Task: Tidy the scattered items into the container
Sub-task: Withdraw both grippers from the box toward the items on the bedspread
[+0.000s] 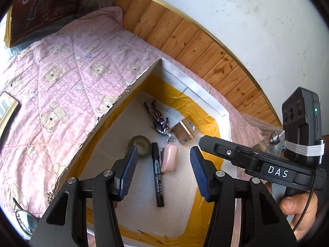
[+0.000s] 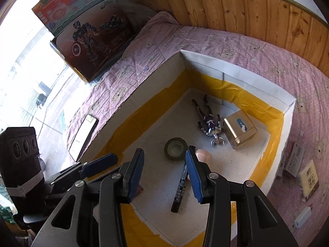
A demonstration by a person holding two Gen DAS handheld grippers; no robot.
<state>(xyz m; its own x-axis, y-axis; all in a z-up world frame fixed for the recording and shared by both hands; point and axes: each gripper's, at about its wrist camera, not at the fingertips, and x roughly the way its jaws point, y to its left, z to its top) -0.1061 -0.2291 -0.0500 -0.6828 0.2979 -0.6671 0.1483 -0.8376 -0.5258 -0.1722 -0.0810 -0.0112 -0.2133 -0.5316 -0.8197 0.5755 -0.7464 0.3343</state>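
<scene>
Left tongs (image 1: 162, 169): wide open, empty, above marker (image 1: 158, 180)
Right tongs (image 2: 164, 174): part open, empty, over box (image 2: 236, 76)

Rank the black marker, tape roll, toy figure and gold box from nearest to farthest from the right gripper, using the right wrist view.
From the right gripper:
1. Black marker, just right of centre.
2. Tape roll, ahead.
3. Toy figure, farther back.
4. Gold box, back right; close to the figure.

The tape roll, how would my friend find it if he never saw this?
Look in the white box on the pink blanket. On its floor, left of the black marker and pink eraser, lies the tape roll. It is the only ring with a hole.
</scene>
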